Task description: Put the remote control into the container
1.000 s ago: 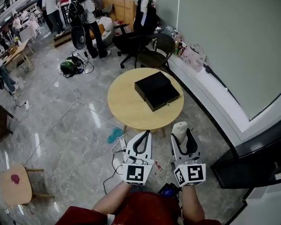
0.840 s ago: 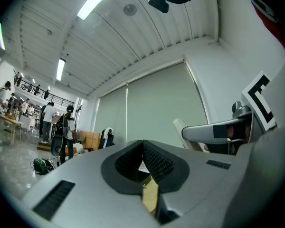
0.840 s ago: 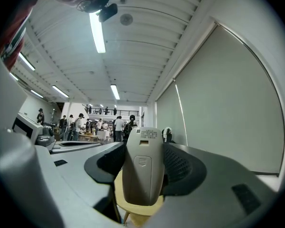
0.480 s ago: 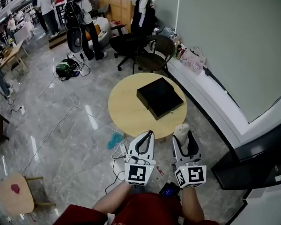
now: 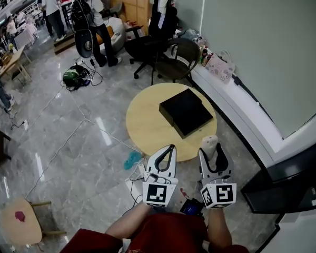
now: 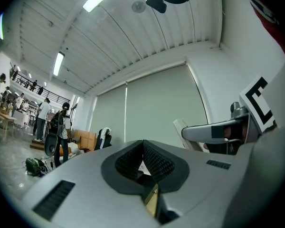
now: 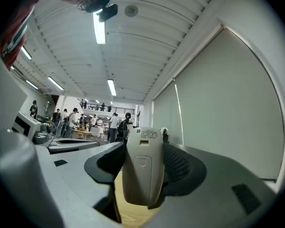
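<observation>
A white remote control [image 7: 143, 169] stands upright between the jaws of my right gripper [image 7: 145, 167], battery cover facing the camera. In the head view the remote control [image 5: 209, 143] sticks out past my right gripper [image 5: 213, 154], which is shut on it just short of the round wooden table [image 5: 147, 124]. A black box-shaped container [image 5: 186, 111] lies on the table's right half, lid down. My left gripper [image 5: 167, 152] is held beside the right one, jaws shut with nothing between them; in its own view the left gripper [image 6: 143, 161] shows its pads meeting.
An office chair [image 5: 159, 25] and a round dark chair [image 5: 178, 54] stand behind the table. Cables [image 5: 68, 125] run over the marble floor at left. A small stool [image 5: 22, 221] is at bottom left. People stand far back left. A low white ledge [image 5: 237, 107] runs along the right wall.
The table and black container have shifted slightly right and nearer in the head view as I move closer. Both grippers keep their pose, the right one still holding the remote.
</observation>
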Available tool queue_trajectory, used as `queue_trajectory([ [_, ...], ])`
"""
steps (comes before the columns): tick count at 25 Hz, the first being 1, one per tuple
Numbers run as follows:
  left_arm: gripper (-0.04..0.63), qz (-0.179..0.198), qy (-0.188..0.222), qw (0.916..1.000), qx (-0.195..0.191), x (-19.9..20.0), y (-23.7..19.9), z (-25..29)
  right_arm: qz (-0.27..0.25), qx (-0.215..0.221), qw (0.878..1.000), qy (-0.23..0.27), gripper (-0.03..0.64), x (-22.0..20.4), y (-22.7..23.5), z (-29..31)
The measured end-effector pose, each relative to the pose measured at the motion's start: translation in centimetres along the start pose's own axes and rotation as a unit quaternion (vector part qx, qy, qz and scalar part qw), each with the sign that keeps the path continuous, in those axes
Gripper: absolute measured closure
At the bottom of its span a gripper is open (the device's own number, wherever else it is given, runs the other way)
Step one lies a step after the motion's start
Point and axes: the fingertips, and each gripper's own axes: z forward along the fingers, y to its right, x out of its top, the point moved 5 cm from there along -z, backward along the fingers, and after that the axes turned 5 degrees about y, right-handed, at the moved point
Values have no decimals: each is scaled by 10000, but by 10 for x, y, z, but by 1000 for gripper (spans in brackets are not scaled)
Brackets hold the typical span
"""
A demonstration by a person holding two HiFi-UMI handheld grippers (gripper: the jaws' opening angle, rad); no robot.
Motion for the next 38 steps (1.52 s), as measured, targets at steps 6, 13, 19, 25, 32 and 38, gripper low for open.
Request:
queue_trajectory([
  [6,580,-84,180,9998,59,1,-17,12,-34,-11,10000,72,347,2,-3,19],
  [13,580,-79,221,9997,-9,-1,-12,35,27,9,10000,87,347,-5,13,35],
  [19,580,-54,222,9997,67,-15,-7,73,8,144,9999,43,347,-11,40,59],
  [25,580,-92,286,9995,68,-24,7,121,-55,186,9998,11,347,-14,81,82],
  [32,580,-132,227,9996,119,-44,23,169,-25,276,9996,35,347,-28,127,108],
  [38,580,-110,147,9997,179,-60,31,216,99,322,9994,-6,347,-40,166,137],
])
